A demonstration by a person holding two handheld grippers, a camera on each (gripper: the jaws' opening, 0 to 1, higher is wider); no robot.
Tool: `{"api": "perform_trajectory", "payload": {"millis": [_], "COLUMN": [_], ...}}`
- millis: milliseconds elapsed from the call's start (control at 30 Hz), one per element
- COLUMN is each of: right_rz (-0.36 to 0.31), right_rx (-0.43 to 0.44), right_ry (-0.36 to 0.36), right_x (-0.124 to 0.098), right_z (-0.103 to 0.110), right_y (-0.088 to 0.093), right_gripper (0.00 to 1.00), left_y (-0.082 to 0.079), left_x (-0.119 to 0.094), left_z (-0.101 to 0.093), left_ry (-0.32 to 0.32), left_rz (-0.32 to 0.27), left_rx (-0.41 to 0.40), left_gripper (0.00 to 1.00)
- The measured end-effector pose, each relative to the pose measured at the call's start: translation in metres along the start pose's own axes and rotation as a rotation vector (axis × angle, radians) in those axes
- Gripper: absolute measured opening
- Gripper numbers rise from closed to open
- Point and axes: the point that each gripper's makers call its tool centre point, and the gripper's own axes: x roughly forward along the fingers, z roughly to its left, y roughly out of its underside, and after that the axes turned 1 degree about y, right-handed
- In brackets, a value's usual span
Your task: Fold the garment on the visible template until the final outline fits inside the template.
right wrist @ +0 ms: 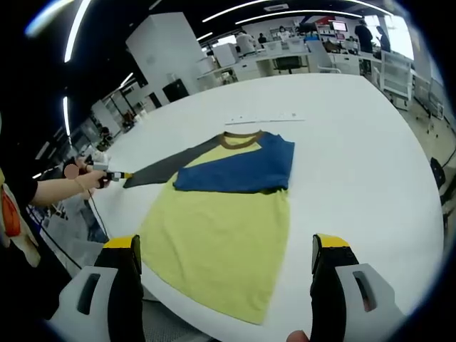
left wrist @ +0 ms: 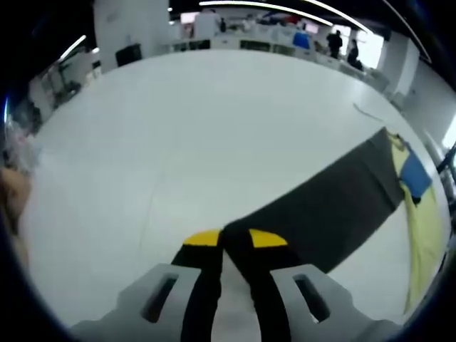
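A yellow T-shirt (right wrist: 221,239) lies flat on the white table (right wrist: 356,142), its brown collar (right wrist: 242,140) at the far end. One blue sleeve (right wrist: 242,169) is folded across the chest. The other sleeve, dark grey (right wrist: 160,168), is stretched out to the left, where a hand holds my left gripper (right wrist: 114,174) at its end. In the left gripper view the yellow-tipped jaws of the left gripper (left wrist: 226,237) stand together on the tip of the grey sleeve (left wrist: 328,199). My right gripper (right wrist: 226,246) hangs over the shirt's near hem, open, with nothing between its jaws.
A thin white strip (right wrist: 265,117) lies on the table beyond the collar. A person's arm (right wrist: 50,191) reaches in at the left table edge. Desks, chairs (right wrist: 395,71) and people stand in the room behind.
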Motion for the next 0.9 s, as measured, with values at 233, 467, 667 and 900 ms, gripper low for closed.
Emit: {"api": "perform_trajectory", "payload": {"millis": [233,467,667,900], "right_rz": [-0.005,-0.015,-0.023,-0.045], "right_rx": [0.002,0.004,0.004,0.009], "right_ry": [0.005,0.005,0.002,0.004], "right_x": [-0.003,-0.006,-0.010,-0.017], "right_z": [-0.002,-0.001,0.001,-0.001], "right_y": [0.000,-0.001,0.000,-0.004], "right_gripper": [1.00,1.00,1.00,1.00], "left_y": [0.000,-0.005,-0.010,-0.020], "left_x": [-0.002,-0.010,-0.020,-0.033], "left_z": [-0.004,-0.007,-0.012,-0.026], "left_ry": [0.005,0.006,0.019,0.038], "left_rz": [0.000,-0.022,-0.042,-0.078], "left_rx": [-0.029,-0.055,-0.070,-0.093], "left_gripper": [0.00,0.00,0.00,0.00]}}
